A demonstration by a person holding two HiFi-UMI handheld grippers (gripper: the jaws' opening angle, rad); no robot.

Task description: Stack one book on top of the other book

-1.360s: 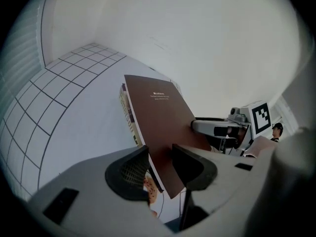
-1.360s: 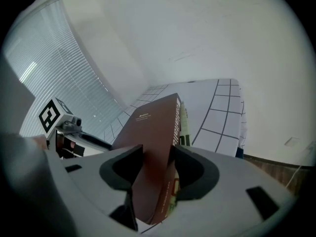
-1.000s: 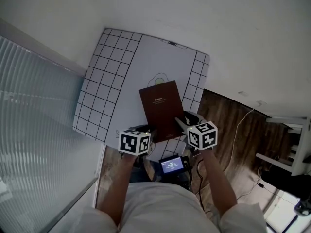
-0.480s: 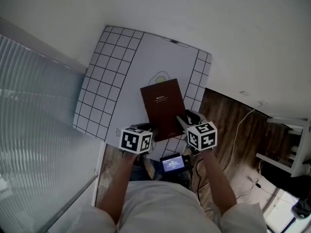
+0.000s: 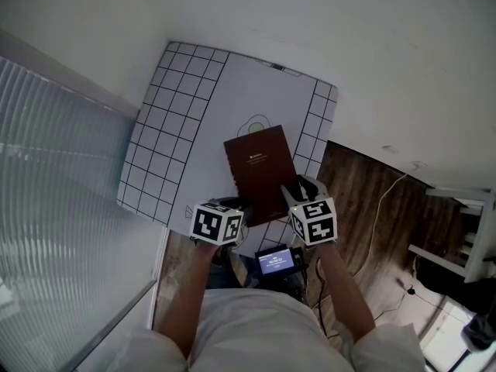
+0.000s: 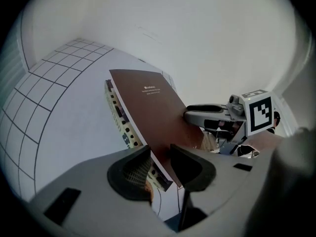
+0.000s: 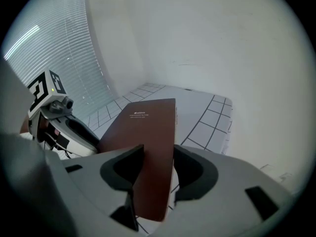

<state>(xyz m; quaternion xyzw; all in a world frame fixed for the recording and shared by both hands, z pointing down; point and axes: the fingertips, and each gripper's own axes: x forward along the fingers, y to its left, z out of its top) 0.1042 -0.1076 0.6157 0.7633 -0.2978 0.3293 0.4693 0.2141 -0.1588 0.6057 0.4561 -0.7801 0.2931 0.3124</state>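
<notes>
Head view: the left gripper (image 5: 235, 206) and right gripper (image 5: 299, 186) each clamp a near corner of the brown rectangular book (image 5: 260, 167), above the white grid-edged mat (image 5: 178, 122).

Left gripper view: the patterned-spine lower book (image 6: 120, 116) protrudes left. Shift the load left, square the edges, then lower it flat.

Right gripper view: open mat lies far and right, and the mat's right edge is near.

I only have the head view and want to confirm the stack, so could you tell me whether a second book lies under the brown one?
Observer: Yes, the left gripper view shows a patterned book beneath the brown book.
Operator: Is it gripped on the right?
Observer: Yes, the right gripper clamps the brown book's near edge.
Operator: And the left?
Observer: The left gripper is closing its jaws, that edge between them.
</notes>
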